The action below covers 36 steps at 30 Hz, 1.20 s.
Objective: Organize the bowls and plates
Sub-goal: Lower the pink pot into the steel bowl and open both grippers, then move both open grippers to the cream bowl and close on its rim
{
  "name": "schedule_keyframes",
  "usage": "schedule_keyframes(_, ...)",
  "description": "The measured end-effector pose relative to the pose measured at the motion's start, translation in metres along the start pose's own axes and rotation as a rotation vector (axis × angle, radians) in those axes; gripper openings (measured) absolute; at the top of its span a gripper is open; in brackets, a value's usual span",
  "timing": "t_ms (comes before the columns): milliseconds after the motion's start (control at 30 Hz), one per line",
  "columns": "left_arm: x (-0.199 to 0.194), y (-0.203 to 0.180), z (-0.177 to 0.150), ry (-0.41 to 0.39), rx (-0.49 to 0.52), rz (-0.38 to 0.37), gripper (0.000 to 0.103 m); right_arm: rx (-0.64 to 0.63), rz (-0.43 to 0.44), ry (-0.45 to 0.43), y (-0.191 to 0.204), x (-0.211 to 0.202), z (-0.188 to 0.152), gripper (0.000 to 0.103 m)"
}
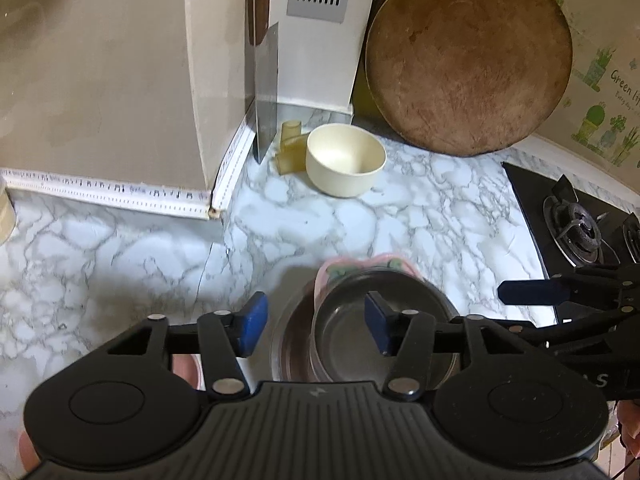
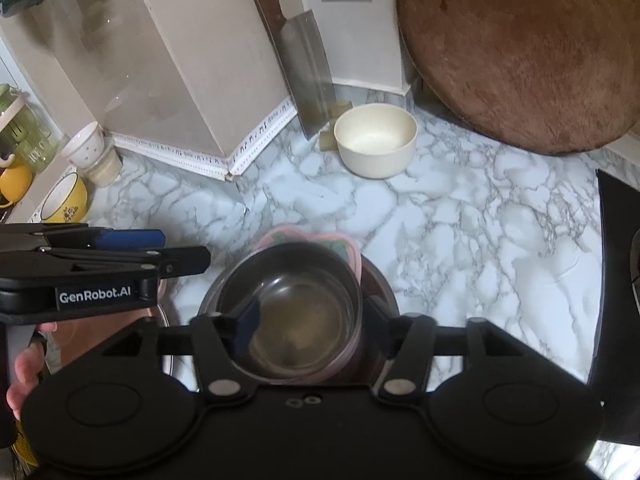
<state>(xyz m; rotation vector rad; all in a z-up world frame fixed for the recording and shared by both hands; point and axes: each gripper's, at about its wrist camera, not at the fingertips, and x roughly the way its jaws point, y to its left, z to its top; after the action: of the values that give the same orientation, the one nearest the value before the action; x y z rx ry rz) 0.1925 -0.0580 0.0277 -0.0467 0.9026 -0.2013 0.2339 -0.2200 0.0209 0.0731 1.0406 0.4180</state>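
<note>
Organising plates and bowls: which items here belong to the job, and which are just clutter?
Job items:
metal bowl, topmost on the stack
pink dish beneath it
cream bowl, apart by the wall

Just lying about:
cleaver
round wooden board
yellow mug
gas hob

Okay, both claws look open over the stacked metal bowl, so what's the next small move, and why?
Probably send the right claw toward the cream bowl at the back of the counter. The metal bowl already sits nested on the stack, both claws stand open and grip nothing, and that cream bowl sits alone beside the cleaver, not yet stacked. The left claw can wait.
</note>
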Motion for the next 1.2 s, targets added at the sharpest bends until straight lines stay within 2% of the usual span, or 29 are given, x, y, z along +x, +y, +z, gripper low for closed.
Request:
schedule_keyframes(33, 0.001, 0.0, 0.002, -0.008, 0.0, 0.0, 0.068, -0.002, -0.002, -0.008, -0.001, -0.001, 0.002, 0.07)
schedule_keyframes(100, 0.004, -0.001, 0.008, -0.024, -0.005, 0.005, 0.074, -0.005, -0.006, -0.012, -0.005, 0.001, 0.006, 0.074)
schedule_keyframes(200, 0.013, -0.002, 0.017, -0.026, -0.015, 0.009, 0.074, -0.012, -0.007, -0.021, -0.013, 0.004, 0.013, 0.086)
schedule_keyframes(267, 0.02, -0.002, 0.023, -0.024, -0.02, 0.005, 0.074, -0.024, -0.014, -0.026, -0.02, 0.006, 0.02, 0.097)
schedule_keyframes(333, 0.028, -0.002, 0.03, -0.023, -0.027, 0.008, 0.074, -0.028, -0.034, -0.039, -0.028, 0.008, 0.027, 0.1)
schedule_keyframes(667, 0.068, -0.007, 0.081, -0.029, -0.114, 0.017, 0.074, 0.045, -0.093, -0.066, -0.092, 0.032, 0.077, 0.101)
schedule_keyframes(867, 0.106, -0.013, 0.108, -0.033, -0.131, 0.052, 0.074, 0.146, -0.077, -0.049, -0.126, 0.062, 0.104, 0.1)
schedule_keyframes(967, 0.129, -0.015, 0.115, -0.02, -0.132, 0.087, 0.074, 0.178, -0.071, -0.043, -0.135, 0.079, 0.117, 0.1)
schedule_keyframes(1200, 0.175, -0.012, 0.128, 0.032, -0.182, 0.098, 0.074, 0.197, -0.063, -0.022, -0.143, 0.12, 0.135, 0.096)
